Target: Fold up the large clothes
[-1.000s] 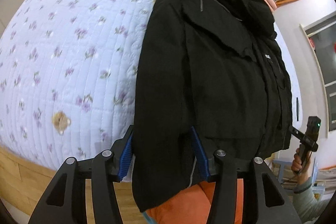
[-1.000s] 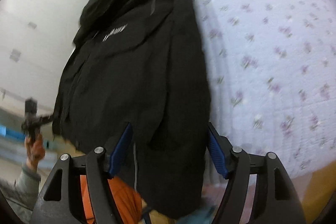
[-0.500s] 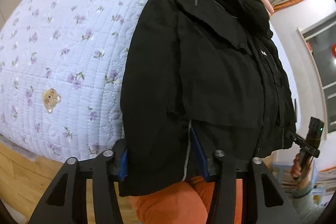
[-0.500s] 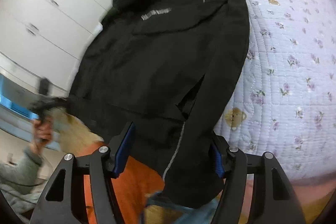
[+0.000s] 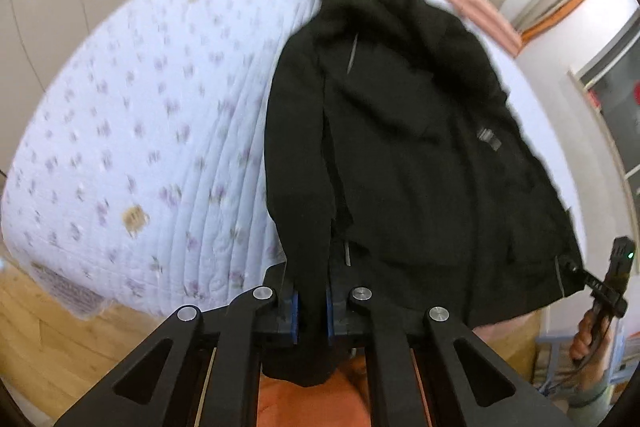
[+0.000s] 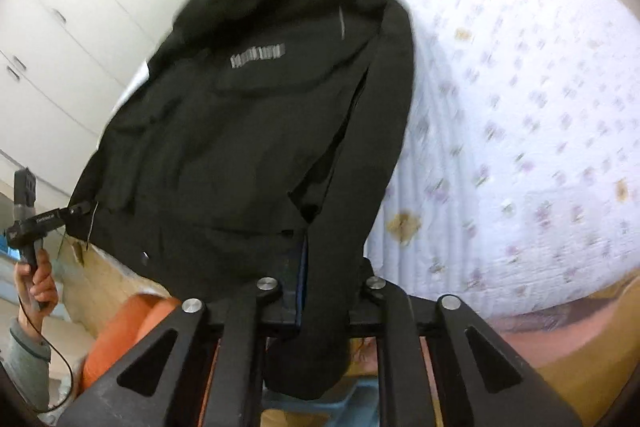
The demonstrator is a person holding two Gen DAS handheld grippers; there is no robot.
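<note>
1 black jacket [image 5: 400, 147] lies on 1 bed covered by a pale quilt [image 5: 140, 115] printed with small purple flowers; in the left wrist view the jacket fills the centre and right of the frame, its collar toward the top. 2 grippers are at work, 1 in each hand. The left gripper [image 5: 311, 311] sits at the bottom centre of its own view, its blue-padded jaws clamped tight on the jacket's near sleeve edge, a fold of black cloth hanging below them. In the right wrist view the same jacket [image 6: 248, 131] fills the centre and left of the frame, with 1 grey printed logo on it. The right gripper [image 6: 324, 299], at the bottom centre there, is closing on the other black sleeve edge, with the cloth between its jaws and draped below. Each view also catches the other gripper at the jacket's far hem: the right one at the right edge, the left one at the left edge, each held by 1 hand [image 6: 38, 279]. White wardrobe doors [image 6: 60, 27] fill the upper left of the right wrist view. 1 pink pillow [image 5: 476, 7] lies at the upper right of the left wrist view.
</note>
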